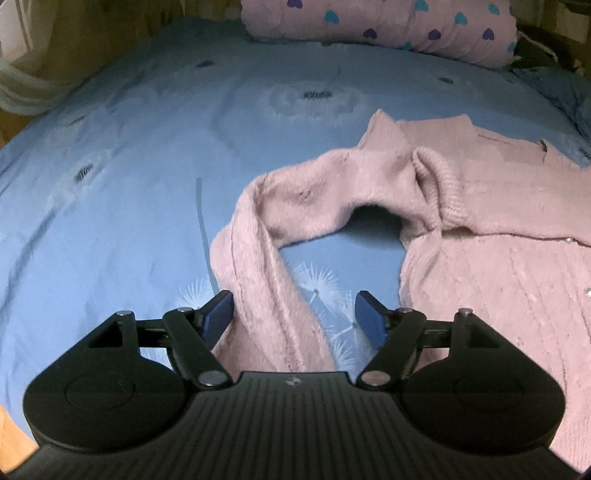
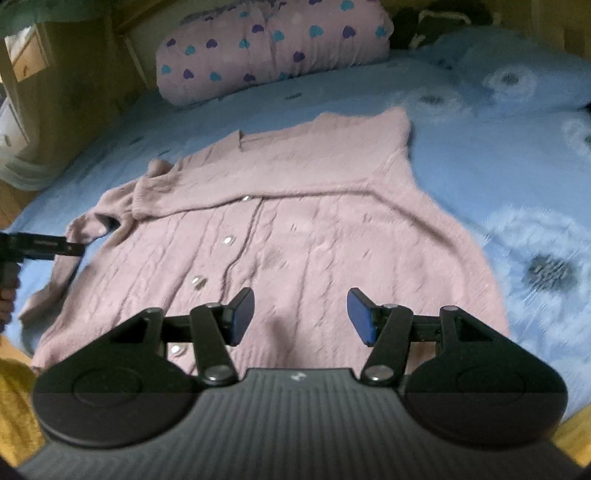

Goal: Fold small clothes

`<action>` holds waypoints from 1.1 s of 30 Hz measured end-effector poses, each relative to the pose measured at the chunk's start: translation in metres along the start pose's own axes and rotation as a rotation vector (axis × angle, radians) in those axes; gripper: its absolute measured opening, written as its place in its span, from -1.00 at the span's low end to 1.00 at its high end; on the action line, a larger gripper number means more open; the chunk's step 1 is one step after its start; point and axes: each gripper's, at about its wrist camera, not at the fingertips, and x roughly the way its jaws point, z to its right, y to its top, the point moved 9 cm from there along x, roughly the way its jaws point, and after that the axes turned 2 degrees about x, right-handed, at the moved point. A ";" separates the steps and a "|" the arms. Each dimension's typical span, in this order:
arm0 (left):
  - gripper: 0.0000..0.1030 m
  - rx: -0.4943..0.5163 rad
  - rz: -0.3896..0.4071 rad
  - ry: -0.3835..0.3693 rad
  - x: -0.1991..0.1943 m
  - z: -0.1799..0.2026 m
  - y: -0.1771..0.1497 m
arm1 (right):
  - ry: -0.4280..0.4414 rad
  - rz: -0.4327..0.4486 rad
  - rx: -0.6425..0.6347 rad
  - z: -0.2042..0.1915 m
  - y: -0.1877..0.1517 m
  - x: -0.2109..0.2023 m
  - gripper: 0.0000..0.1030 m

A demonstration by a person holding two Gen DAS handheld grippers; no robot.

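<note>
- A blue bedsheet [image 1: 110, 177] printed with dandelions fills both views.
- The pink cardigan [image 2: 295, 229] lies flat on it, buttons up; only the right wrist view shows its whole body.
- A heart-patterned pillow [image 2: 273, 48] sits beyond.
- The left wrist view alone shows the looped sleeve [image 1: 258, 266] lying between the parted fingers of the left gripper [image 1: 295, 321], ungripped.
- The right gripper [image 2: 301, 317] hovers over the hem, jaws apart, empty.

a blue dandelion-print bedsheet [image 1: 147, 184] covers the bed, with a pink heart-patterned pillow [image 1: 388, 26] at its far edge.
</note>
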 end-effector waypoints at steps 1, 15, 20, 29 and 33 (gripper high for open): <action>0.50 -0.008 -0.005 0.009 0.003 -0.001 -0.001 | 0.019 -0.008 0.021 -0.001 -0.002 0.002 0.14; 0.56 -0.069 -0.035 0.025 0.022 -0.008 -0.010 | 0.006 -0.001 -0.047 -0.013 -0.024 0.013 0.31; -0.08 -0.083 0.001 0.010 0.015 -0.012 -0.005 | 0.002 0.005 -0.058 -0.015 -0.026 0.014 0.34; -0.66 -0.306 0.064 0.068 -0.008 -0.078 0.006 | 0.020 0.025 -0.060 -0.014 -0.028 0.012 0.34; -0.66 -0.342 0.111 0.128 -0.025 -0.105 0.017 | 0.017 0.043 -0.090 -0.015 -0.031 0.012 0.37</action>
